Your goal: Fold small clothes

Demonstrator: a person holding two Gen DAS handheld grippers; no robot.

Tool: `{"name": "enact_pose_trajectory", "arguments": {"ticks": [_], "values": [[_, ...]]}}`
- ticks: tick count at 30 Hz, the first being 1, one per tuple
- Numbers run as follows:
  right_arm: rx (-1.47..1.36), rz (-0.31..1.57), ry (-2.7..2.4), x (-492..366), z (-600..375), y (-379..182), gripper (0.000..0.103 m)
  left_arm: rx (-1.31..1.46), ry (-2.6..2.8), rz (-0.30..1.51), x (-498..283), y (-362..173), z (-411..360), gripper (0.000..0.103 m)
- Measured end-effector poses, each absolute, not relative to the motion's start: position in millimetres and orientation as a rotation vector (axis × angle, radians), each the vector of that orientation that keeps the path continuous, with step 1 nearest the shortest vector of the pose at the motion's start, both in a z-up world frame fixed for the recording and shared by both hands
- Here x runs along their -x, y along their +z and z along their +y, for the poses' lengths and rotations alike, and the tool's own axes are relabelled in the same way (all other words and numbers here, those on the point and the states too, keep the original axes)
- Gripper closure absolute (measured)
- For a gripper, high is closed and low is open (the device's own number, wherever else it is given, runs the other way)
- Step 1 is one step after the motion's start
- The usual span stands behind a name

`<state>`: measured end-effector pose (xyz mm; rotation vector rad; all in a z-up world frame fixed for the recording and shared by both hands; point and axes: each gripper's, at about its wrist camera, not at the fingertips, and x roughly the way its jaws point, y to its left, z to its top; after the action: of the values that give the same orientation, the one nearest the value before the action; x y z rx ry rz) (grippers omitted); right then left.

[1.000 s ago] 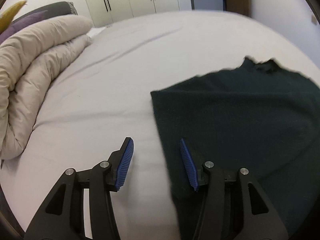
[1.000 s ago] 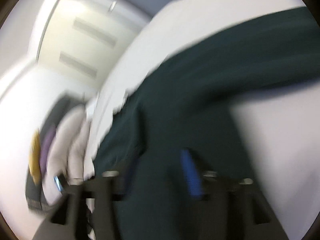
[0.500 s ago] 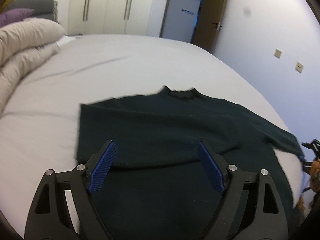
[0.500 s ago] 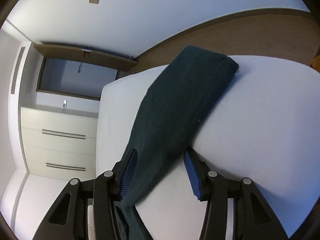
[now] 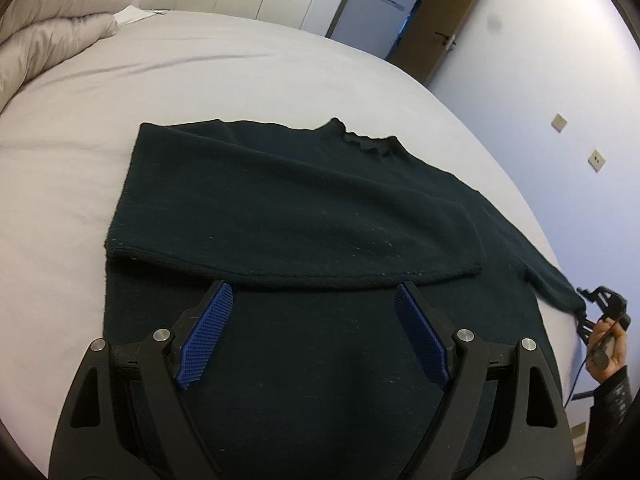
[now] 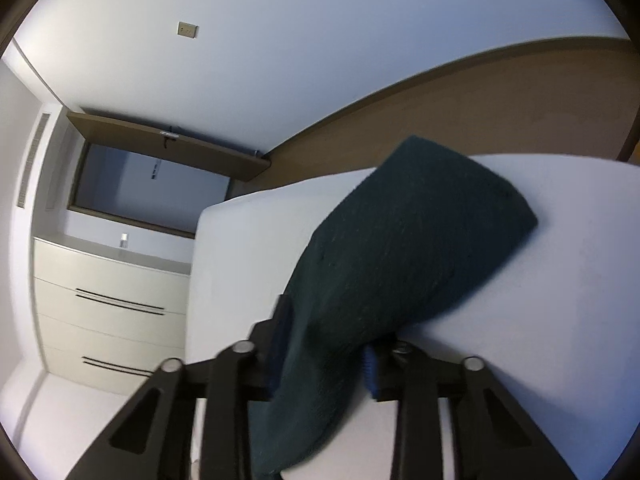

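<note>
Left wrist view: dark green sweater spread mid-bed, rolled duvet at the far left corner, left tool wide open above it, right tool closing on its sleeve.

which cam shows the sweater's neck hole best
The left wrist view. There the dark sweater lies spread on the bed, its ruffled collar plain at the far edge. The right wrist view shows only a sleeve between the right gripper's closing jaws, no collar.
</note>
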<state>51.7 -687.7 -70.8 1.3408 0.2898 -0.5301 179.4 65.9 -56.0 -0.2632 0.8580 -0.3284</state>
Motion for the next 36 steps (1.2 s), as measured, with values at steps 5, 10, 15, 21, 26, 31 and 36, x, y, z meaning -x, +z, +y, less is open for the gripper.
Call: {"name": "enact_pose_trajectory", "arguments": {"ticks": [5,10,15,21,26,31,36], "values": [[-1.355,0.209,-0.536,-48,-676,-69,0.078,0.302,-0.329,0.863,-181,-61,83,0.020],[-1.492,0.086,-0.439,-28,-678,-91,0.078,0.320,-0.330,0.876,-180,-68,90,0.020],[-1.542,-0.008,-0.401,-6,-684,-94,0.062,0.316,-0.332,0.895,-179,-76,85,0.020],[-1.545,-0.045,-0.391,8,-682,-95,0.060,0.278,-0.350,0.908,-179,-82,66,0.020],[-1.537,-0.013,-0.448,2,-684,-101,0.069,0.261,-0.361,0.913,-178,-84,57,0.020],[-1.495,0.076,-0.516,-7,-689,-99,0.092,0.281,-0.368,0.911,-178,-82,60,0.020],[-1.230,0.228,-0.575,-41,-669,-49,0.093,0.333,-0.370,0.902,-181,-79,69,0.020]]}}
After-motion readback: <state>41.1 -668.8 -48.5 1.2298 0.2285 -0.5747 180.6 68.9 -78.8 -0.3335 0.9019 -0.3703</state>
